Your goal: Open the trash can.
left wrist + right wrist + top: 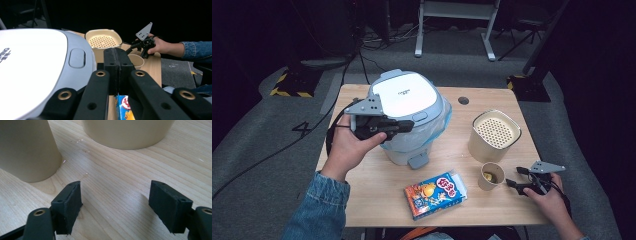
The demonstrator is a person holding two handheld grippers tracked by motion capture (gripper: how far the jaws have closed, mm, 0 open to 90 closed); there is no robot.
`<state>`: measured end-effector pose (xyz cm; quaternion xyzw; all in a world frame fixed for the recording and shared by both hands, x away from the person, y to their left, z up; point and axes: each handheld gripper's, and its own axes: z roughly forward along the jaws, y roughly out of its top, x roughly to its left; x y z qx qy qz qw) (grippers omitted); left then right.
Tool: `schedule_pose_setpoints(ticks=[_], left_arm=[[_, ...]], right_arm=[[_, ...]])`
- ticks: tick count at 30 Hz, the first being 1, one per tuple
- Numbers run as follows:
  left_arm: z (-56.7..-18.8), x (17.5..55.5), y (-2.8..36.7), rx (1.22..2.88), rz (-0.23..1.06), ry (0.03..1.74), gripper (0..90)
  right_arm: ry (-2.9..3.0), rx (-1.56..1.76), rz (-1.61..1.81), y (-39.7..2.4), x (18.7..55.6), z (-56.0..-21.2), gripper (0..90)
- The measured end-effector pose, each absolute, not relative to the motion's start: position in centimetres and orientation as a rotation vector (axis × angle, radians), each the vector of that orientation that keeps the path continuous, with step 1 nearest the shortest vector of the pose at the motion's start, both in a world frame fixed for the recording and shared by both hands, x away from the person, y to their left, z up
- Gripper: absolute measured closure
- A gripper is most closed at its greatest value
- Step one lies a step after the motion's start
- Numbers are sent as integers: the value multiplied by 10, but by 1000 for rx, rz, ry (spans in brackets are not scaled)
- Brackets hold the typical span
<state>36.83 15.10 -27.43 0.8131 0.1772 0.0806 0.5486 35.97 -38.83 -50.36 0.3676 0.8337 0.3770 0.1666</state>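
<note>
A white-lidded, blue-grey appliance stands at the back left of the wooden table. My left gripper is held level against its front right side, just above the lid's edge. Its jaws are shut with nothing between them. At the right stands a cream container with a perforated insert, and a paper cup sits in front of it. My right gripper rests low on the table right of the cup. It is open over bare wood, with the cup ahead to its left.
A colourful snack box lies flat near the front edge, between my hands. The cup holds something yellow. A round cable hole sits near the table's back edge. Beyond the table are dark floor, cables and stand legs.
</note>
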Motion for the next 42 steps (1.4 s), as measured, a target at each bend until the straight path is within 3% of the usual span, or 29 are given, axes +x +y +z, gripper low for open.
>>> schedule_pose_setpoints(ticks=[15,42], left_arm=[[-280,406,125,1991,181,578,900],[-275,407,100,2092,308,570,900]], right_arm=[[2373,1046,1073,-388,360,-504,263],[2374,1045,1073,-388,360,-504,263]])
